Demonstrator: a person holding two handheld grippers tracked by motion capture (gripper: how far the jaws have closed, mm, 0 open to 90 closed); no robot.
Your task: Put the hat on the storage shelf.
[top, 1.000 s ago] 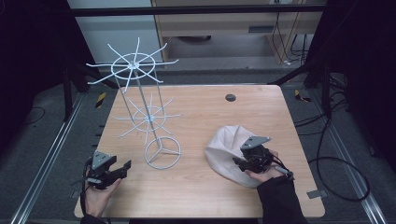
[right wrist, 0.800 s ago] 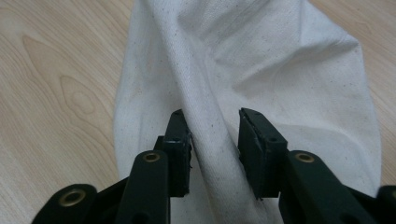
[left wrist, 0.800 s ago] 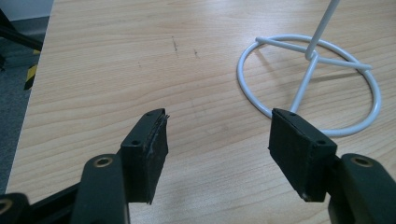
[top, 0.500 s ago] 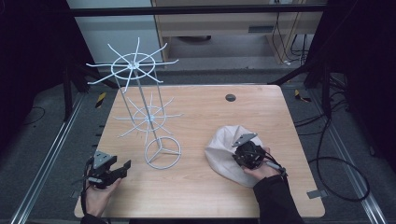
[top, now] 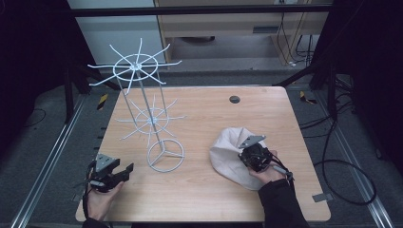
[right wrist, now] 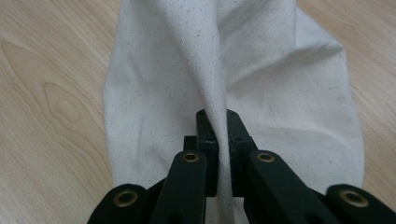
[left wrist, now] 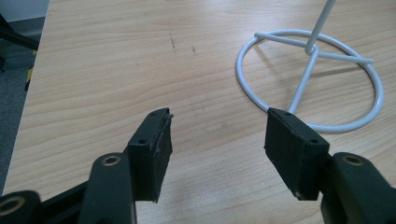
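Note:
A cream cloth hat (top: pixel 228 154) lies crumpled on the right side of the wooden table (top: pixel 199 109). My right gripper (top: pixel 252 156) rests on it; its jaws have just been closing and now pinch a raised fold of the cloth hat (right wrist: pixel 219 70) between the pads of my right gripper (right wrist: pixel 220 122). My left gripper (top: pixel 124 170) sits low at the table's front left, open with nothing between its fingers (left wrist: pixel 152 144), in the left gripper view (left wrist: pixel 217 140). A white wire stand (top: pixel 142 90) with two spoked rings rises just right of it; its ring base (left wrist: pixel 310 81) lies ahead of the left jaws.
A small dark round disc (top: pixel 234 99) sits near the table's far edge. Metal rails and cables run along the floor on both sides. Bare wood lies between the stand's base and the hat.
The right gripper has turned down onto the hat and closed on a fold of it. The left gripper has kept its place.

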